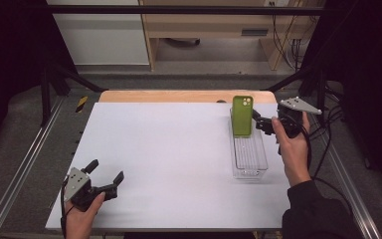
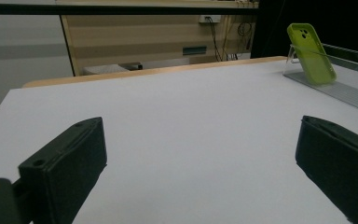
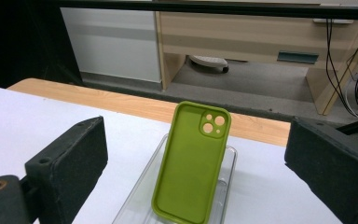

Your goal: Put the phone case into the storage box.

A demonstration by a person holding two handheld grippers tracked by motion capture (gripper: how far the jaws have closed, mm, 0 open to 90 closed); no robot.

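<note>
Matt white sheet (image 1: pixel 169 159) over the table, smooth and paper-like, with a strip of pale wood (image 1: pixel 179 96) bare along the far edge. Clear glossy plastic tray (image 1: pixel 249 158) near the right edge. Lime-green phone case (image 3: pixel 193 161) leaning in the tray, soft matt finish, rubbery in look. Black jaw pads (image 3: pixel 70 156) on the right gripper, rough and grainy like dense foam. Smoother black plastic on the left gripper's (image 1: pixel 105 177) jaws. Flat grey metal-looking plate (image 1: pixel 300 105), dull sheen.

Two black handheld grippers, the left gripper (image 1: pixel 105 178) and right gripper (image 1: pixel 259 123), each topped by a grey triangular plate, trailing black cables. Dark sleeve (image 1: pixel 313 211) on the right arm.
</note>
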